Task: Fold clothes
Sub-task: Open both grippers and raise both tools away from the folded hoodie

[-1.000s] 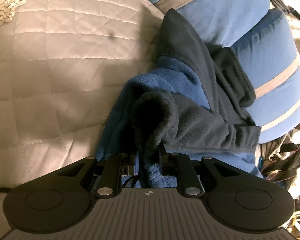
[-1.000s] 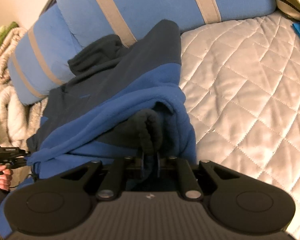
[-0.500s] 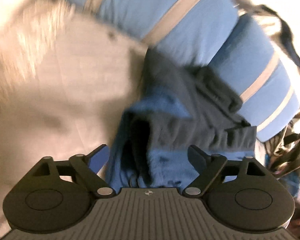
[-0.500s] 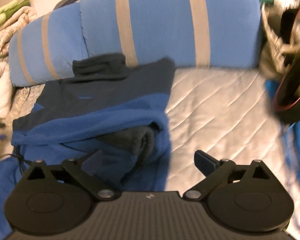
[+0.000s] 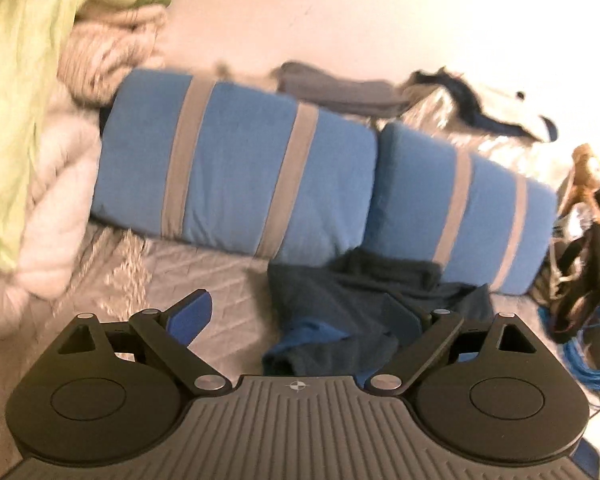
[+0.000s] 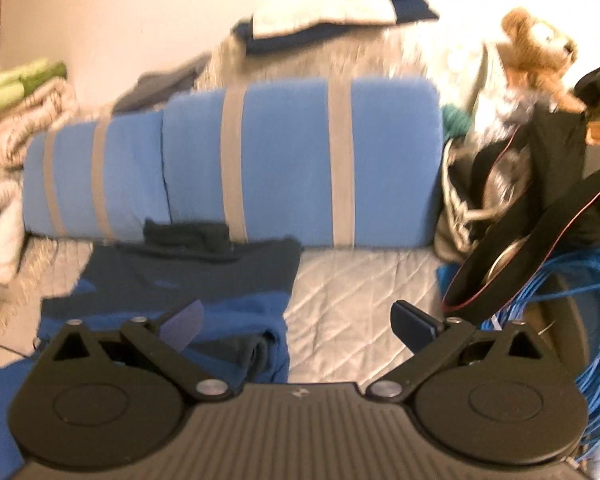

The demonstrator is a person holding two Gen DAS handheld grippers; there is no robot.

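At the bottom of the left wrist view, the left gripper is seen with its jaws spread wide apart and nothing held between them. The right gripper at the bottom of its own view is likewise seen with jaws wide apart and empty.

Just beyond both grippers, the navy and blue fleece garment is laid folded on the quilted bed cover. In the right wrist view it fills the lower left, with its right edge running down the centre of the frame; a rolled dark cuff is tucked at its near corner. To the right of that edge, a bare stretch of quilt is seen. In the left wrist view, the garment sits at centre right, and open quilt lies to its left.

The far edge of the garment is seen touching two blue striped cushions, which stand across the middle of both views. At the right edge of the right wrist view, a coil of blue cable and a dark bag crowd the quilt. A teddy bear is seen at upper right. Folded towels and blankets are piled at the left of the left wrist view, blurred.
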